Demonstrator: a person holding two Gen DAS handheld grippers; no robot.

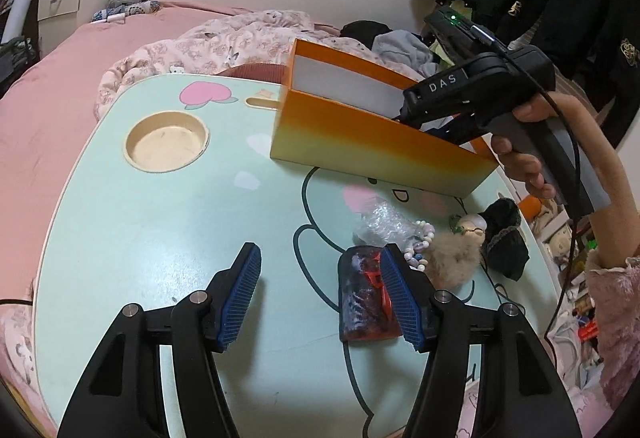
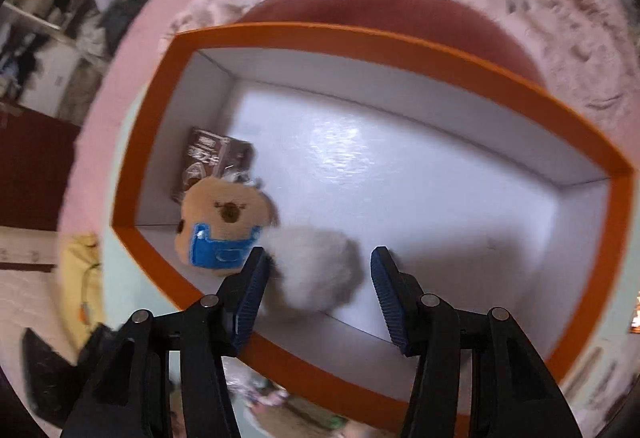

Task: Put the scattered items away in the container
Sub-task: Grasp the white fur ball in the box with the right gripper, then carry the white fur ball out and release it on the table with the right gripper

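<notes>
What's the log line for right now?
left tongs: open, beside packet | right tongs: over box, pompom between | in box: plush, carton

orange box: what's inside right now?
Inside the orange box: a brown packet in the left corner, a tan plush in blue overalls partly covering it, and a white fluffy ball. Whatever lies beneath them is hidden.

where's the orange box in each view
Left wrist view: the orange box stands at upper centre-right on the table, seen from outside; the right tool reaches into it.
Right wrist view: the box fills the middle, seen from above.
Shared landmark: the box's orange rim.
</notes>
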